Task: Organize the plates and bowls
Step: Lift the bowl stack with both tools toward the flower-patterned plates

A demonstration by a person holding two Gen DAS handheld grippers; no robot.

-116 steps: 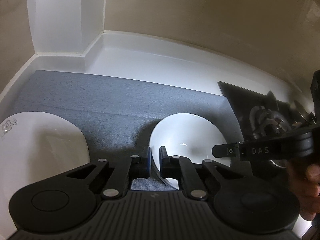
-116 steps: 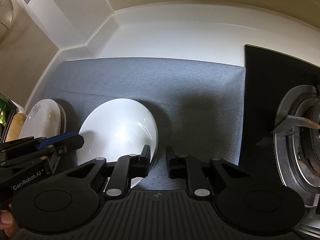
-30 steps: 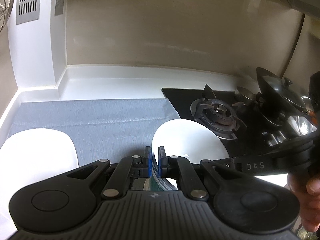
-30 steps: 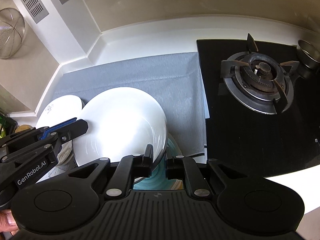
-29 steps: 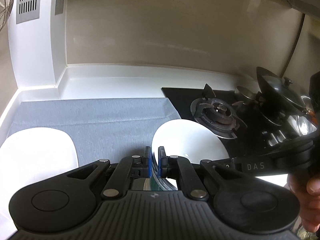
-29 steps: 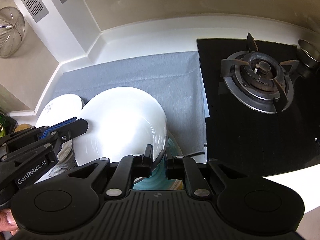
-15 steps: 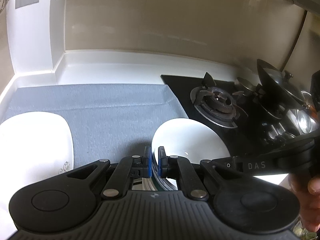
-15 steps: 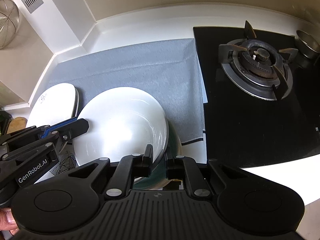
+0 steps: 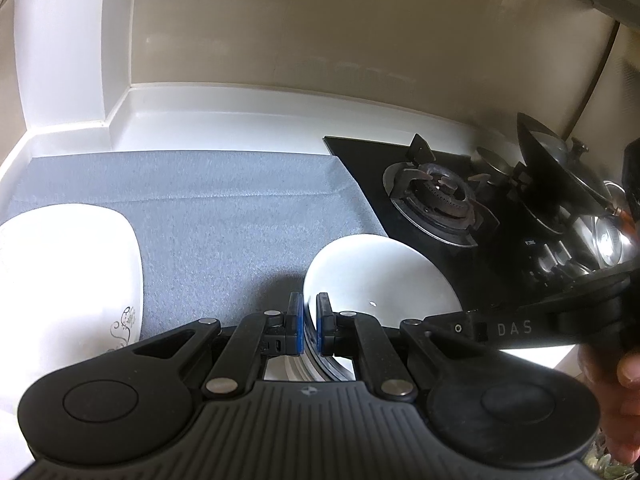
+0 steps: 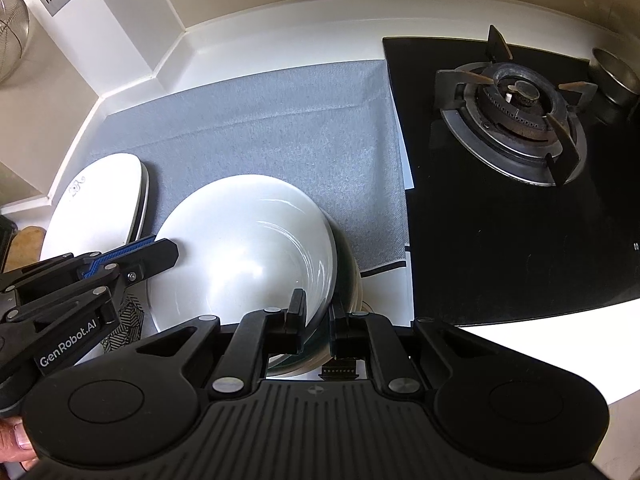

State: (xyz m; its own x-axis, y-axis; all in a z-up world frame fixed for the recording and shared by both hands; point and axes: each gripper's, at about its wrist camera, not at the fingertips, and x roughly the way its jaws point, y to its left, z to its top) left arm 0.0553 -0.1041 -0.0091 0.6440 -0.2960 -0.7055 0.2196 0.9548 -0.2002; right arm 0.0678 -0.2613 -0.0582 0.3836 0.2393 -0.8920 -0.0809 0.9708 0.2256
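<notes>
A white bowl (image 9: 380, 276) (image 10: 248, 248) hangs between both grippers at the counter's front edge. My left gripper (image 9: 307, 312) is shut on its left rim, blue pads on either side of the wall. My right gripper (image 10: 318, 308) is shut on the rim nearest that camera. The bowl sits in or just above a dark green bowl (image 10: 349, 276) that tops a stack; whether they touch is hidden. In the right wrist view the left gripper (image 10: 160, 254) comes in from the left. A stack of white plates (image 9: 68, 280) (image 10: 100, 200) with a small grey motif lies to the left.
A grey mat (image 10: 280, 128) covers the white counter (image 10: 280, 28) behind the bowl. A black gas hob (image 10: 516, 100) lies to the right, with a pot and lid (image 9: 560, 168) farther along. A black-and-white patterned dish (image 10: 130, 316) shows under the left gripper. A hand (image 9: 616, 400) holds the right gripper.
A few seconds ago the bowl lay on the grey mat; it now hangs over the stack at the front edge. Over the last second it sank, hiding the teal inside below.
</notes>
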